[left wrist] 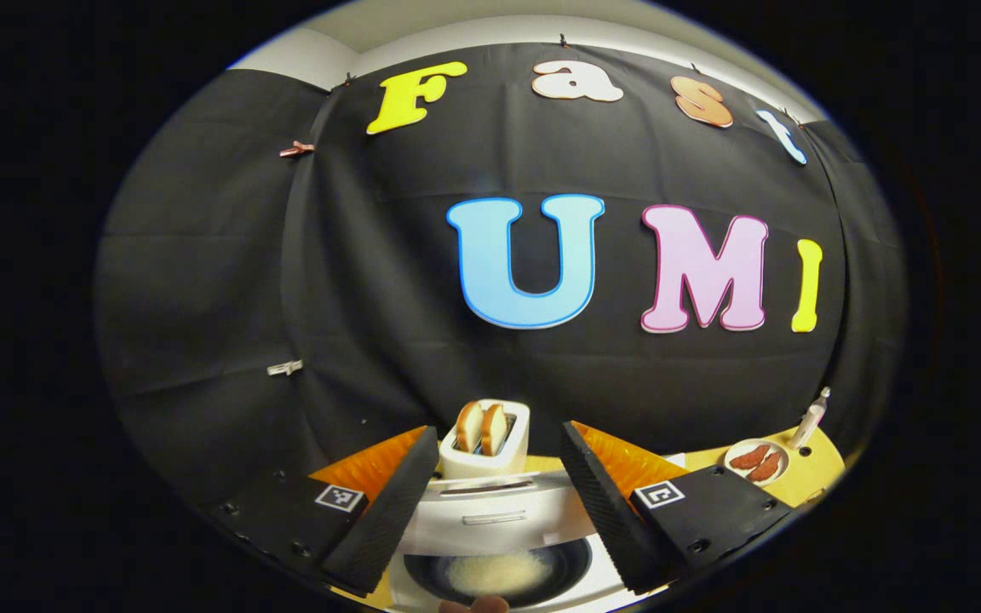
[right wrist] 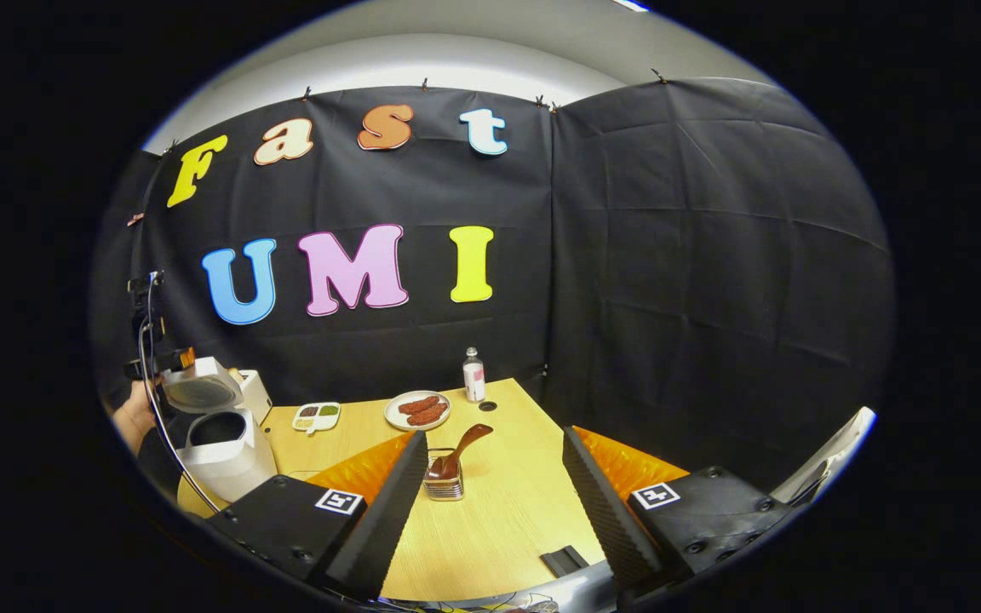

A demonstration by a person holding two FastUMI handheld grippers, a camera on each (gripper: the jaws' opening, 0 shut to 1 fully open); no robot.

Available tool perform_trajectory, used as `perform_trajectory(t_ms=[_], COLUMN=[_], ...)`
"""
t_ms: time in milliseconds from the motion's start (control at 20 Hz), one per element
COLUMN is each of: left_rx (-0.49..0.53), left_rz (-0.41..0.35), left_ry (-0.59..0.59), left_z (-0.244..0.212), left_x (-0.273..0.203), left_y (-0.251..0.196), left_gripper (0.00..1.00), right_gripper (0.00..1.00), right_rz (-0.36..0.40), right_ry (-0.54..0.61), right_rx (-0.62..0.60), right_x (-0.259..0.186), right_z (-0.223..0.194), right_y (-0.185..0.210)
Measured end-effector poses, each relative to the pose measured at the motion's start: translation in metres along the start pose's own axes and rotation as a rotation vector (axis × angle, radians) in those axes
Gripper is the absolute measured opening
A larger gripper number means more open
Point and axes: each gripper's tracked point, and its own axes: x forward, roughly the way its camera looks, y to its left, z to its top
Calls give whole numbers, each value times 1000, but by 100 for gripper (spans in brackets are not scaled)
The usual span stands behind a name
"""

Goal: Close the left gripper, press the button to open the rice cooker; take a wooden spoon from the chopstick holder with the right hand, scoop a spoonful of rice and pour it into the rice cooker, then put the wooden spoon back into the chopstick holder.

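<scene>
The white rice cooker (left wrist: pixel 490 519) stands open just below my left gripper (left wrist: pixel 498 427), which is open and holds nothing. White rice (left wrist: pixel 490 570) lies in the bottom of its dark inner pot. In the right gripper view the rice cooker (right wrist: pixel 222 460) is at the far left with its lid (right wrist: pixel 199 389) raised. A wooden spoon (right wrist: pixel 455 451) leans in the small clear chopstick holder (right wrist: pixel 444 485) on the wooden table. My right gripper (right wrist: pixel 495 432) is open a short way in front of the holder, touching nothing.
A white toaster (left wrist: pixel 486 443) with two bread slices stands behind the cooker. A plate of sausages (right wrist: pixel 418 410), a small bottle (right wrist: pixel 474 375) and a divided condiment dish (right wrist: pixel 317 415) sit at the back of the table (right wrist: pixel 507 511). A hand (right wrist: pixel 133 421) shows behind the cooker. A small black block (right wrist: pixel 565 560) lies near the front edge.
</scene>
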Motion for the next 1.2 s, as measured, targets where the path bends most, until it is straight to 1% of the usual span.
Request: perform_trajectory(t_ms=[100, 250, 400, 550, 700, 1000, 1200], left_rx=[2, -56, -43, -54, -37, -33, -17], left_rz=[-1, -11, -14, -6, 0, 0, 3], left_ry=[23, 68, 103, 123, 147, 239, 232], left_z=[-26, -65, -92, -104, -113, -147, -149], left_x=[-14, -28, -34, -35, -34, -38, -40], left_y=[-6, -12, -18, -18, -20, -23, -23], left_gripper=[99, 99, 99, 99, 99, 99, 100], right_gripper=[99, 99, 98, 98, 98, 98, 98], right_rz=[4, 0, 7, 18, 29, 31, 31], right_ry=[3, 17, 27, 26, 25, 26, 32], right_rx=[-5, -22, -31, -37, -37, -39, -27], right_x=[-5, -9, -11, -12, -12, -10, -11], right_z=[1, -3, -6, -2, -2, -3, -2], right_y=[-5, -12, -12, -9, -5, -1, -2])
